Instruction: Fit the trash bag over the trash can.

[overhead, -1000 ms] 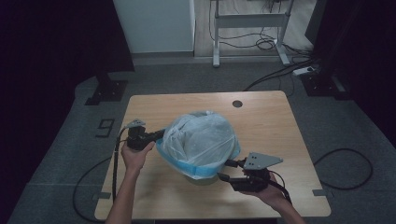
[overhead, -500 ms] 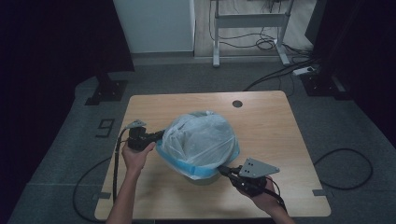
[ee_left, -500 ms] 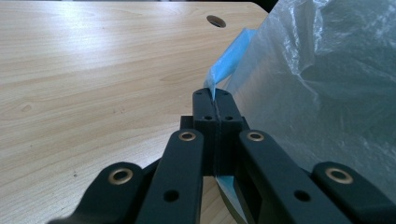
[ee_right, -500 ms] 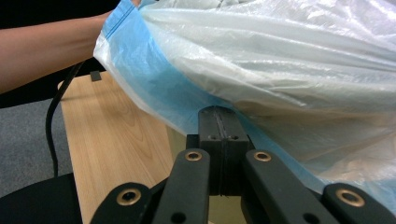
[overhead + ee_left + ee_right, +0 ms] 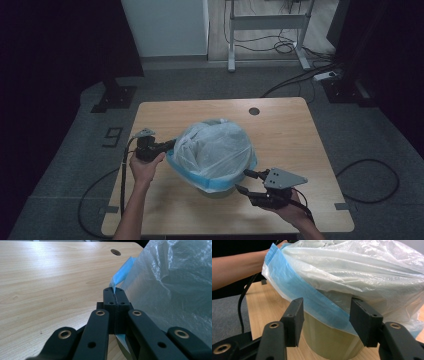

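A translucent plastic bag (image 5: 216, 150) with a blue hem band (image 5: 312, 298) is draped over an olive bin (image 5: 329, 340) on the wooden table (image 5: 290, 130). My left gripper (image 5: 169, 145) is shut on the blue hem (image 5: 122, 275) at the bag's left side. In its own view the jaws meet with the blue edge pinched between them. My right gripper (image 5: 245, 181) stands open at the bag's front right, its pads (image 5: 295, 315) on either side of the hem and the bin wall, not touching them.
A round cable hole (image 5: 254, 111) sits near the table's far edge. A desk frame (image 5: 265, 30) and floor cables (image 5: 320, 75) lie beyond the table. The person's left forearm (image 5: 234, 267) reaches across behind the bag in the right gripper view.
My right gripper has drawn back a little toward the table's front edge and down to the right of the bag. The left gripper and the bag have stayed put.
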`<action>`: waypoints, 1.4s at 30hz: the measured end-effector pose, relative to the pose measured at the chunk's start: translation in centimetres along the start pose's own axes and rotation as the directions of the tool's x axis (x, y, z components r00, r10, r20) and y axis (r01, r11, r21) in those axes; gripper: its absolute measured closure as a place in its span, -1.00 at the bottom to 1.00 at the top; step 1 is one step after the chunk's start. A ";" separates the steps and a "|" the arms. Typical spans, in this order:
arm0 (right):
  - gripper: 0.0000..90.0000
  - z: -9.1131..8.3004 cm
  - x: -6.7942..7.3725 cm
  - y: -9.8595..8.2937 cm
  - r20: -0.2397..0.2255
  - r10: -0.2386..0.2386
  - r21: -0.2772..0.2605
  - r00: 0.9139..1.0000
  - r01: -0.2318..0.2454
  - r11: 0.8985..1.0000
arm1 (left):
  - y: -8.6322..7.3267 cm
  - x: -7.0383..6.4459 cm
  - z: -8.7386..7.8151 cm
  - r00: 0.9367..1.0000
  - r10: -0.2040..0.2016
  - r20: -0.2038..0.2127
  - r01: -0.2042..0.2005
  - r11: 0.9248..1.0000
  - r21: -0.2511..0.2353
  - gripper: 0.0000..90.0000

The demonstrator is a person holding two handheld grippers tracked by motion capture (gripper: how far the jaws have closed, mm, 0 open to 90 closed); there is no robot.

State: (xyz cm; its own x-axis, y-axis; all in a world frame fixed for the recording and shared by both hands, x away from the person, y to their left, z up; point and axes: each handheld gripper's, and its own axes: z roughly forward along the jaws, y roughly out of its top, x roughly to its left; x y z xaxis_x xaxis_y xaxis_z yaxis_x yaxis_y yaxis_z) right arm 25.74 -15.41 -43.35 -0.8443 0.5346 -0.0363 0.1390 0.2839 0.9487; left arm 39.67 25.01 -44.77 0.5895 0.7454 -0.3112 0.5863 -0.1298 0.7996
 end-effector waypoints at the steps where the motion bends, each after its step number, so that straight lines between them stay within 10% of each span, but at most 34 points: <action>1: -0.02 0.1 -0.2 -0.1 -0.009 -0.005 0.000 1.000 0.005 1.000 | 0.0 0.0 0.0 1.000 -0.001 0.001 0.001 1.000 -0.001 1.00; 15: 0.09 1.1 -0.3 0.0 -0.148 -0.070 0.025 0.987 0.074 0.997 | -0.1 0.0 0.0 1.000 -0.004 0.001 0.004 1.000 -0.002 1.00; 29: 0.04 -0.4 1.6 1.8 -0.209 -0.043 -0.059 0.977 0.032 0.998 | -0.2 0.1 0.1 1.000 -0.008 0.002 0.008 1.000 -0.004 1.00; 42: -0.06 -0.5 1.9 2.6 -0.166 0.045 -0.067 0.985 -0.057 0.996 | -0.3 0.0 0.1 1.000 -0.011 0.003 0.011 1.000 -0.007 0.99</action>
State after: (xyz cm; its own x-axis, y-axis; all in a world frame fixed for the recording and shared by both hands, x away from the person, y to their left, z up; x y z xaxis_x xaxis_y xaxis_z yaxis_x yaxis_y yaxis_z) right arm 24.23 -14.08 -40.81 -0.9112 0.4076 0.0591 0.1518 0.1991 0.9681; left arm 39.51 25.00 -45.07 0.5848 0.7448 -0.3215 0.5887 -0.1169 0.7999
